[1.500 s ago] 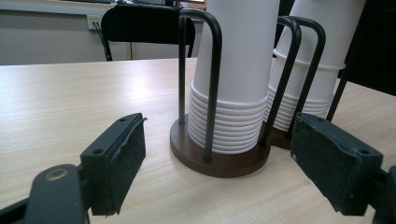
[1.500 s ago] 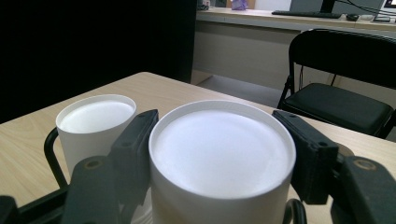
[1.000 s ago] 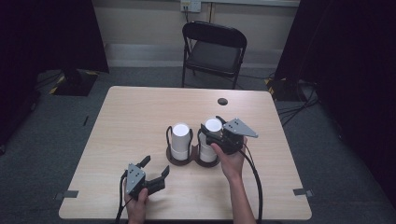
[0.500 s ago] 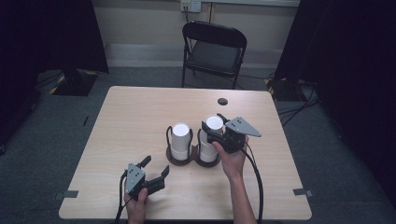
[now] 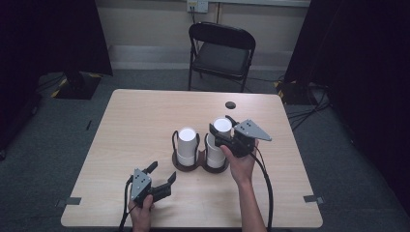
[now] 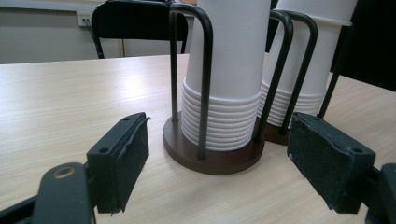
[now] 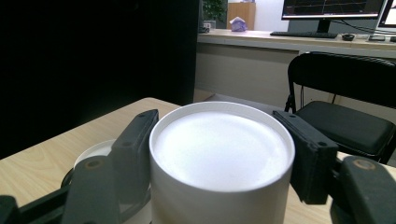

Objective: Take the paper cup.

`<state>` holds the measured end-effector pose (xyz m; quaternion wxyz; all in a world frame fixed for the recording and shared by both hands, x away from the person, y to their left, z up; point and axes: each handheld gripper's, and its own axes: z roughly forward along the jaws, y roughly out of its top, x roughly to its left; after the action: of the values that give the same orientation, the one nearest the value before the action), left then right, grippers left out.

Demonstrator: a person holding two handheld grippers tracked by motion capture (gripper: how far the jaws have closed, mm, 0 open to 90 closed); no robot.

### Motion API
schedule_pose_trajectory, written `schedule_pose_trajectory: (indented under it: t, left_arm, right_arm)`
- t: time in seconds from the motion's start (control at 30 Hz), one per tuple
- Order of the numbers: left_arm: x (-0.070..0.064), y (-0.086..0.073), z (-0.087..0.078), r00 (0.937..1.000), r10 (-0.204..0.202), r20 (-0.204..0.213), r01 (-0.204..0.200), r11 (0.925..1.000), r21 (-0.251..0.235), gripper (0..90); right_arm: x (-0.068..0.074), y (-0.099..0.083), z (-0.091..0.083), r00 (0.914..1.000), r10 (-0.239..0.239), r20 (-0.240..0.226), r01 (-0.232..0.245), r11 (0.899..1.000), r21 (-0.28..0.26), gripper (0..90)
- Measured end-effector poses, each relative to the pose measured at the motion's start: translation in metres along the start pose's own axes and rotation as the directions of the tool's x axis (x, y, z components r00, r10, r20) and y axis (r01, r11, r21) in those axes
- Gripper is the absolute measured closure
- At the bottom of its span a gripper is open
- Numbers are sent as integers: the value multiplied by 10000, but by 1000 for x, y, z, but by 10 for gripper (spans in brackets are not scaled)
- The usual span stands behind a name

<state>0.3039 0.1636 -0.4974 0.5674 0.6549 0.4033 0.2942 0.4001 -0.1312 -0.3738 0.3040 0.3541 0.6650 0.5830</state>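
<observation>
**Right gripper clamps top cup**

At frame centre of the high view, the right gripper (image 5: 219, 134) has its fingers (image 7: 133, 144) pinching the top cup (image 7: 222, 158) of the right stack (image 5: 216, 145) in the holder (image 5: 186, 166). At lower left, the left gripper (image 5: 162, 175) rests on the bench (image 5: 140, 121), fingers spread, facing the left stack (image 6: 224, 93).

Two upside-down white cup stacks (image 5: 221, 140) upright in a brown wire holder (image 5: 186, 165), mid-table.

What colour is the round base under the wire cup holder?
Dark brown, under the black wire holder's round wooden-looking base; clearest in the left gripper view.
</observation>
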Motion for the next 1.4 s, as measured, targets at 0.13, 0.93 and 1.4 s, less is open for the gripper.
schedule_pose_trajectory:
  t: [0.13, 0.93, 1.4]
  left_arm:
    - [-1, 1, 2, 9996, 144, 247, -149, 9997, 206, 198]
    - [5, -2, -5, 9966, -725, -384, 706, 9963, -489, 160]
    - [9, 1, -7, 9886, -1298, 767, 1322, 9909, -272, 199]
  right_arm:
    - [1, 1, 0, 10000, 40, 37, -40, 10000, -55, 341]
    - [3, 17, -20, 9997, 47, -244, -61, 9985, -546, 341]
    - [10, 7, -57, 9933, 930, -686, -992, 9906, -940, 341]
